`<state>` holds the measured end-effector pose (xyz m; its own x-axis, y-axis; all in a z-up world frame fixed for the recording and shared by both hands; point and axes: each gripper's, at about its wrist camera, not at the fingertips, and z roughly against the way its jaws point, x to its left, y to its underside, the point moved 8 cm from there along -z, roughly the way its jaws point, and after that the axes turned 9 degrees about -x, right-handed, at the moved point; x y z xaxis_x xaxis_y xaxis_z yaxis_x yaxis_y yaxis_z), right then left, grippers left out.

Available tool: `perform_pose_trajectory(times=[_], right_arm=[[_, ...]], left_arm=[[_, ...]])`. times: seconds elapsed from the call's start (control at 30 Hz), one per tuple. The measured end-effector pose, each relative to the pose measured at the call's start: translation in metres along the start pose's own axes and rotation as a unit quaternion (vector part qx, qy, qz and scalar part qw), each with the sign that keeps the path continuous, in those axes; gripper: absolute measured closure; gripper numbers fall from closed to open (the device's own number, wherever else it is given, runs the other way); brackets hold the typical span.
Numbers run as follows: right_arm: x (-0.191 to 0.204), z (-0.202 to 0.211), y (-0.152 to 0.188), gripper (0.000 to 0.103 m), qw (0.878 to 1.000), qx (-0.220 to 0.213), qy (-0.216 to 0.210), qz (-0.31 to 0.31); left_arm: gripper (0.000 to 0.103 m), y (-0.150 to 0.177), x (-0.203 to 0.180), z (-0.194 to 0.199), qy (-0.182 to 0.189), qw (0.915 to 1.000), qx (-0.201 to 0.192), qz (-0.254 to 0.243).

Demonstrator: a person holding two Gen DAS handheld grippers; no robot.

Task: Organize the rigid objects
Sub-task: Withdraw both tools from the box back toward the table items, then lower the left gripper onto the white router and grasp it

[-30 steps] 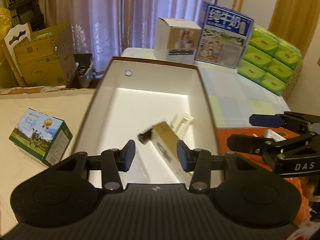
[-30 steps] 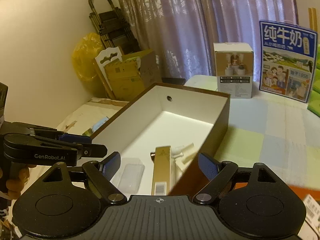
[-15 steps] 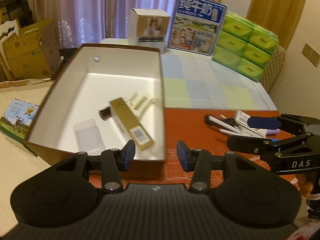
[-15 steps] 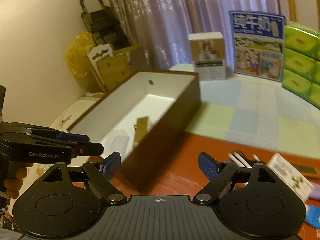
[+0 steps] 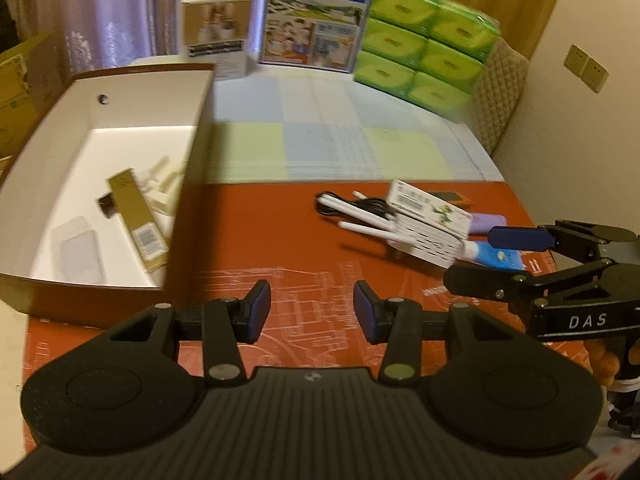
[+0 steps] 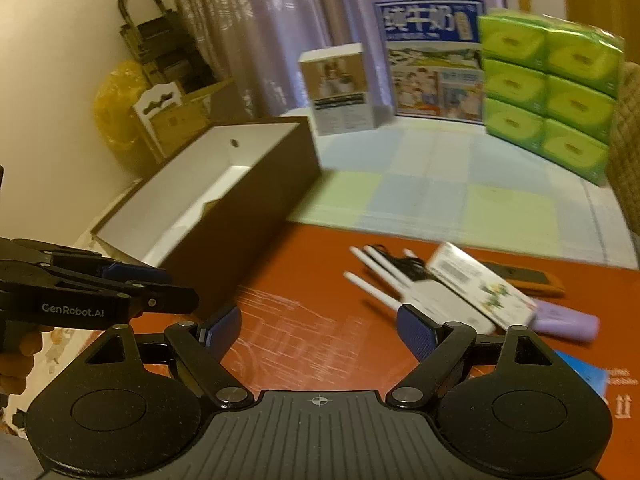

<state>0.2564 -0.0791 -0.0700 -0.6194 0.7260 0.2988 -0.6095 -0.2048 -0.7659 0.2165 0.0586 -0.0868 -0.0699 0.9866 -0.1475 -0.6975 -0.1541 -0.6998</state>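
Left wrist view: both tongs, left [image 5: 312, 312] and right [image 6: 319, 332], gape empty over bare red mat [image 5: 280, 240] between brown white-lined cardboard box [image 5: 200, 128] and white antenna router [image 5: 416, 236].

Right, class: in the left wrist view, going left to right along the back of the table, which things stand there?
Small brown-and-white carton → blue milk box → stack of green tissue packs.

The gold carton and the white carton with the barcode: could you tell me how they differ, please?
The gold carton lies flat inside the brown box; the white carton lies tilted on the router, out on the red mat. The gold carton is long and narrow; the white carton is wider. Both carry a barcode.
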Motion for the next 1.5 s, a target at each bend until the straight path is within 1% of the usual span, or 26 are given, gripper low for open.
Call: perform_pose_trajectory(times=[0.27,0.43,0.63,0.93,1.03,1.17,1.3,1.4,1.5], right_arm=[[-0.052,0.021,0.014,0.021,0.999,0.005,0.043,-0.014],[-0.083,0.033,0.024,0.021,0.998,0.011,0.063,-0.022],[-0.122,0.043,0.033,0.021,0.996,0.018,0.088,-0.029],[-0.179,0.052,0.044,0.021,0.992,0.033,0.115,-0.04],[-0.196,0.053,0.047,0.021,0.991,0.038,0.122,-0.045],[-0.218,0.054,0.047,0.021,0.988,0.043,0.137,-0.053],[-0.235,0.056,0.046,0.021,0.986,0.043,0.149,-0.062],[-0.246,0.058,0.045,0.021,0.985,0.043,0.155,-0.068],[-0.252,0.057,0.045,0.021,0.984,0.046,0.157,-0.071]], left_arm=[[0.062,0.011,-0.039,-0.026,0.018,0.9996,0.022,0.003],[0.062,0.019,-0.061,-0.046,0.024,0.999,0.037,0.009],[0.062,0.026,-0.084,-0.074,0.033,0.9977,0.05,0.032],[0.062,0.03,-0.107,-0.112,0.041,0.9929,0.061,0.093],[0.062,0.029,-0.11,-0.124,0.04,0.9896,0.065,0.122],[0.062,0.026,-0.109,-0.137,0.041,0.9826,0.059,0.171],[0.062,0.024,-0.104,-0.149,0.045,0.972,0.057,0.223],[0.06,0.025,-0.101,-0.156,0.045,0.9651,0.058,0.251],[0.058,0.025,-0.096,-0.163,0.05,0.9545,0.056,0.288]])
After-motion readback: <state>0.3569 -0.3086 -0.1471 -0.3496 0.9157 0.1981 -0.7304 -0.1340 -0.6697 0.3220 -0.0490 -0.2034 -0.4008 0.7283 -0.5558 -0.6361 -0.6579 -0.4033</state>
